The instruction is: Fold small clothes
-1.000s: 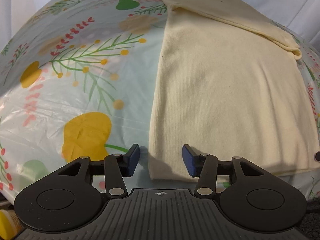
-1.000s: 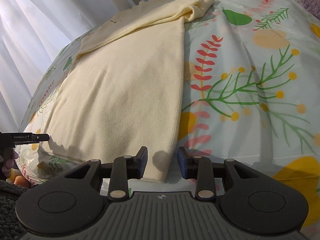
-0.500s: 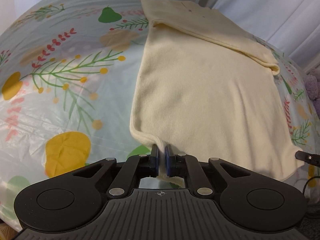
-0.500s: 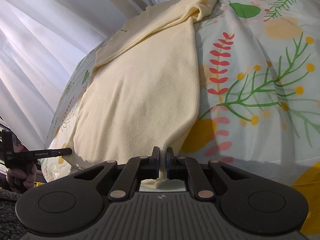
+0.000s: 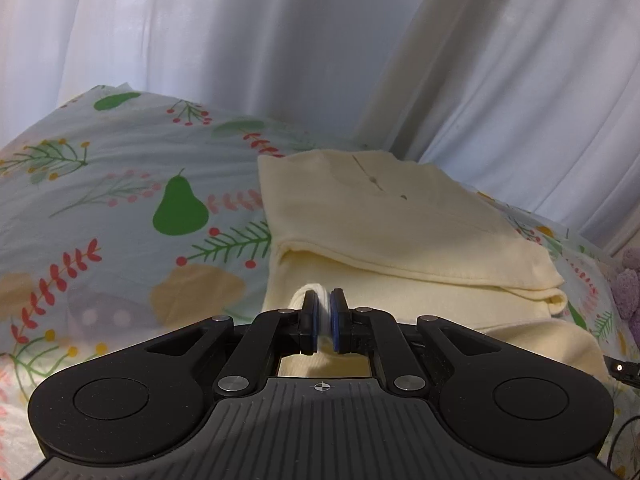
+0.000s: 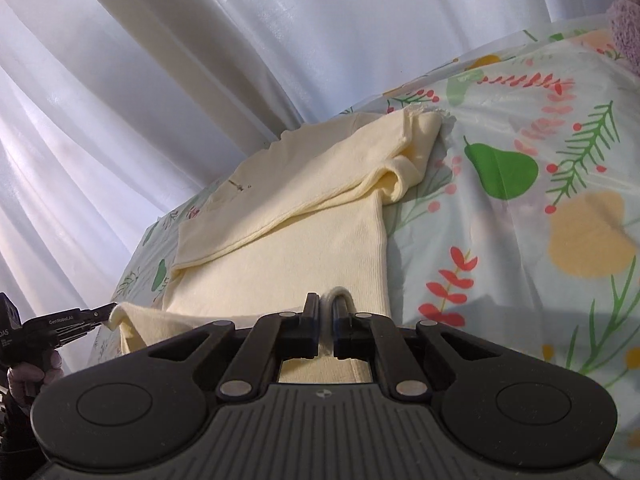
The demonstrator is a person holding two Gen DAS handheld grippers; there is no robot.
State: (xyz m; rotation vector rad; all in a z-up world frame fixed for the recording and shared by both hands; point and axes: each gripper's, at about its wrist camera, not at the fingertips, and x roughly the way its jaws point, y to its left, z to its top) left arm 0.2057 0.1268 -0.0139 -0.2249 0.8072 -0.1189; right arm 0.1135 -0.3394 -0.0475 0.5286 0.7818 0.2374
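A pale yellow knit garment (image 5: 400, 220) lies on a floral tablecloth (image 5: 120, 208), its sleeves folded across the top. My left gripper (image 5: 325, 312) is shut on the garment's near left bottom corner, which bunches white between the blue pads. In the right wrist view the same garment (image 6: 304, 220) stretches away, and my right gripper (image 6: 327, 312) is shut on its near right bottom corner. Both corners are lifted off the cloth and carried toward the folded sleeves. The left gripper (image 6: 105, 312) also shows at the left edge of the right wrist view, pinching its corner.
White curtains (image 5: 280, 40) hang close behind the table. A purple fuzzy item (image 5: 628, 284) sits at the far right edge, also seen as purple fuzz (image 6: 624, 20) in the right wrist view. A hand (image 6: 28, 372) holds the left tool.
Both grippers closed on the garment's bottom corners, then lifted them and carried them forward toward the sleeve end. The views tilted up, so the curtains now fill the top.
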